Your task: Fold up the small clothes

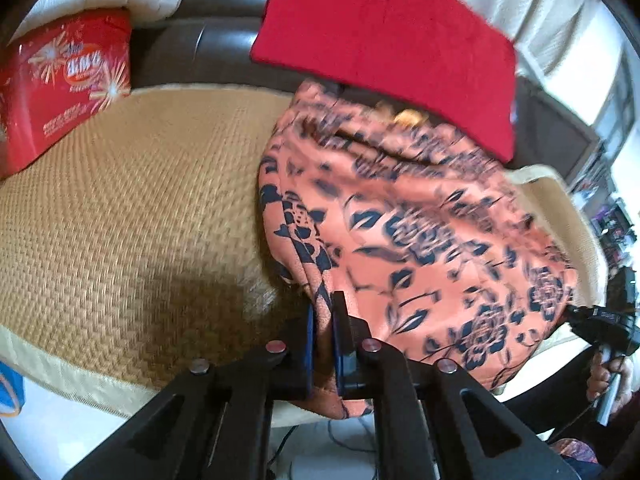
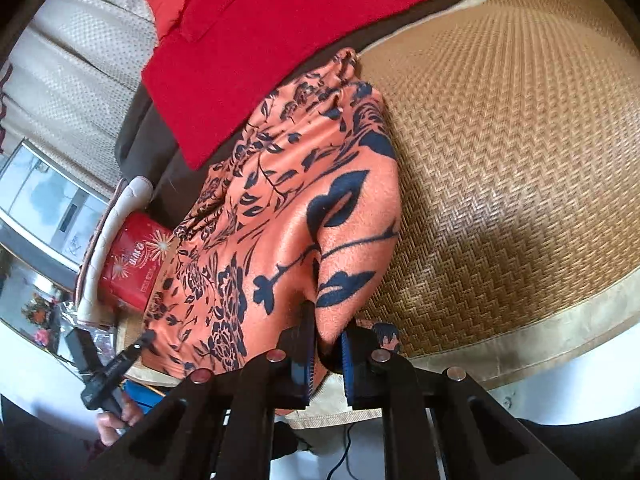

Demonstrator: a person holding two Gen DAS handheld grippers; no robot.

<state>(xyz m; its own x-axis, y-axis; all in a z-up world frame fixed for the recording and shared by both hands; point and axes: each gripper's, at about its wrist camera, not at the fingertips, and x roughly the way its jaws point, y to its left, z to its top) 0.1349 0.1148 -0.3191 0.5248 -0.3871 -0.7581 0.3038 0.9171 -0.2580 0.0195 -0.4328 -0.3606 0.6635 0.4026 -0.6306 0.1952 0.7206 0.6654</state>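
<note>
Left wrist view blurs the orange floral garment (image 1: 420,220), whose far edge hides under the red cloth (image 1: 384,40); it lies bunched on the woven mat (image 1: 120,200). Left gripper (image 1: 323,312) is clamped on a fold at the garment's near corner. Right gripper (image 2: 326,340) likewise pinches a hem, and is tilted sideways to the mat. Beside the mat, the red box (image 1: 60,88) carries illegible print.

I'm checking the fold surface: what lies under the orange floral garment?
The woven mat shows beside and under the orange floral garment; whatever lies beneath its middle is covered.
</note>
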